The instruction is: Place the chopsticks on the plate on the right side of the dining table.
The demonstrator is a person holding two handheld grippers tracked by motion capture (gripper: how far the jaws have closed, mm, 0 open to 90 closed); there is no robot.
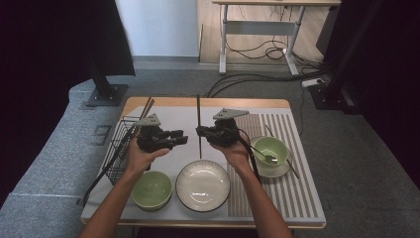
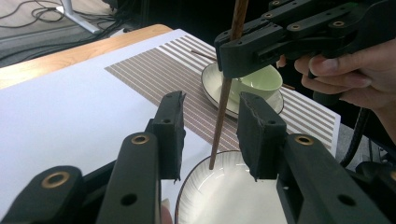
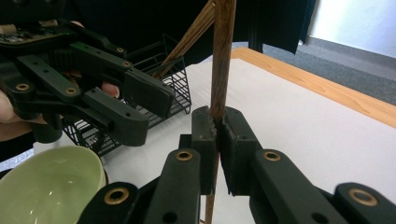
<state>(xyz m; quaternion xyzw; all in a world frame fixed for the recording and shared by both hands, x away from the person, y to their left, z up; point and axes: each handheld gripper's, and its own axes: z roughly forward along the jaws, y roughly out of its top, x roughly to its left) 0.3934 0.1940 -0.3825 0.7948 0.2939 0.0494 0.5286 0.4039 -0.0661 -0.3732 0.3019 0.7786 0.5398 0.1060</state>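
A dark wooden chopstick (image 1: 198, 111) hangs above the white mat, pinched in my right gripper (image 1: 200, 132), which is shut on it. In the right gripper view the pads (image 3: 205, 128) press on the chopstick (image 3: 222, 56) from both sides. My left gripper (image 1: 182, 139) faces it from the left with its jaws open. In the left gripper view the chopstick (image 2: 223, 105) crosses the gap between the open jaws without touching them, and its lower tip hangs over the white plate (image 2: 233, 196). The right gripper (image 2: 229, 53) grips the stick higher up.
A black wire basket (image 1: 119, 146) with more chopsticks (image 1: 147, 106) stands at the table's left edge. Near the front sit a green bowl (image 1: 152, 190) and the white plate (image 1: 203, 185). A green cup with a spoon on a saucer (image 1: 270, 151) rests on the striped mat.
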